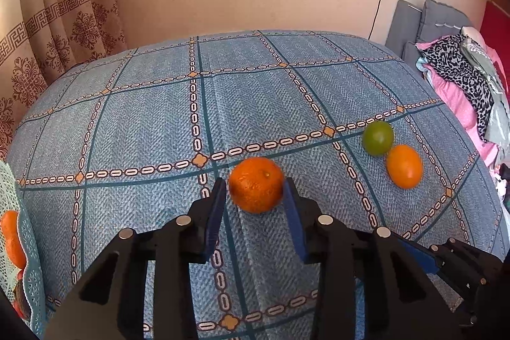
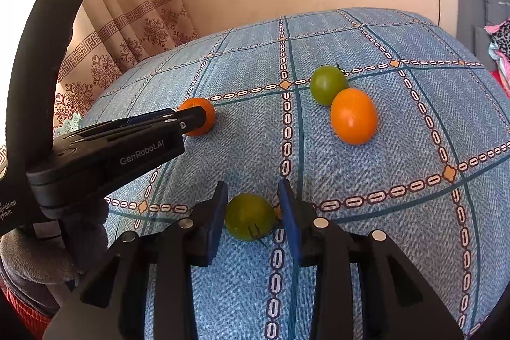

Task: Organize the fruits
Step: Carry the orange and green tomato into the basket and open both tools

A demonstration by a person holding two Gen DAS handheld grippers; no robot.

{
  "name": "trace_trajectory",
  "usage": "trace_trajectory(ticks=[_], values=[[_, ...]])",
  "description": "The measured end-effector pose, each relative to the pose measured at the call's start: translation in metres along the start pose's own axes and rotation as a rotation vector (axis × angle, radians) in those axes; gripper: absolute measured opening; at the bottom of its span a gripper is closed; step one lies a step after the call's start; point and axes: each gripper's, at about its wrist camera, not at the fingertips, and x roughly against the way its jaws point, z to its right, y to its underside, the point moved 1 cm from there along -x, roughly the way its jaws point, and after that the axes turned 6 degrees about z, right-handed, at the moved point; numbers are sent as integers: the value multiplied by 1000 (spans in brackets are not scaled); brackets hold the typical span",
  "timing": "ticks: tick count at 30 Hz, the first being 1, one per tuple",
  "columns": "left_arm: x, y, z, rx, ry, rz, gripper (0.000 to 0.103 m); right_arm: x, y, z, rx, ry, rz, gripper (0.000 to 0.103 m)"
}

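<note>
Blue checked cloth [image 1: 153, 123] is covering the table, with patterned curtains [image 1: 63, 31] hanging behind it. On it, the left gripper [image 1: 255, 190] is closing both blue pads on a mandarin [image 1: 256, 184], touching it on each side. Over to the right, the right gripper [image 2: 251, 206] is bracketing a green tomato [image 2: 250, 216]; its left pad is touching, its right pad is standing just off the fruit, so the jaws are narrow. Further back, another green fruit [image 2: 326, 84] and a smooth orange fruit [image 2: 353, 116] are sitting touching each other. At the left edge, a pale lattice basket [image 1: 30, 273] is holding orange fruit.
</note>
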Motion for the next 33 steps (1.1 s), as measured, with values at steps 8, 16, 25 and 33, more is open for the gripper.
trace_trajectory(ticks=[8,16,25,33], values=[[-5,2,3,-2,-15,-4,40,3,4,-2,4,-4,1,34],[-9,2,4,2,-31,-14,39,1,8,-15,55,3,-4,34],[12,14,1,22,-71,15,38,-6,6,-20,74,3,-17,34],[47,18,-6,16,-124,64,38,-5,15,-35,120,8,-22,46]])
